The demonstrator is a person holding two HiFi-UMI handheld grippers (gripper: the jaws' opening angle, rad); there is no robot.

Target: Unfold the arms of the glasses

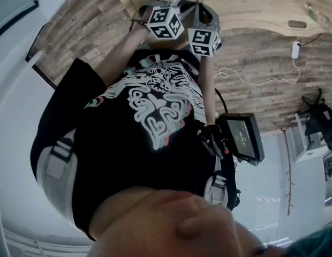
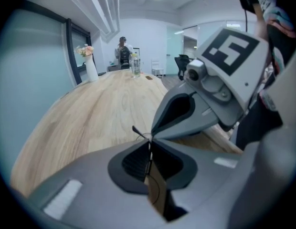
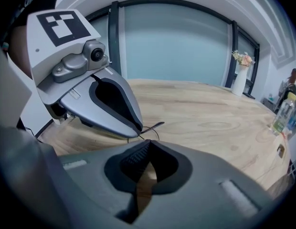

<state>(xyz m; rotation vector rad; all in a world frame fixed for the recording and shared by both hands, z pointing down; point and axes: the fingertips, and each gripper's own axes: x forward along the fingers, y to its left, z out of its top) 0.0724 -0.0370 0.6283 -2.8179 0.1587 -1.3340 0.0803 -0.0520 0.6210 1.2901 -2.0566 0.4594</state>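
The glasses are a thin dark wire frame. Only a dark arm tip [image 2: 137,130] and a wire loop [image 3: 153,128] show at the jaws. My left gripper [image 2: 149,144] is shut with a thin wire running down between its jaws. My right gripper [image 3: 147,144] is shut too, its tip touching the left gripper's tip at the wire. Both are held just above the near end of the wooden table [image 2: 90,113]. In the head view, the two marker cubes [image 1: 166,23] sit side by side by the table edge, and the glasses are hidden there.
A white vase with flowers [image 2: 90,66] and a water bottle [image 2: 134,65] stand at the table's far end, where a person [image 2: 122,51] sits. A small screen [image 1: 243,138] hangs at my waist. A white charger with cable [image 1: 295,48] lies on the floor.
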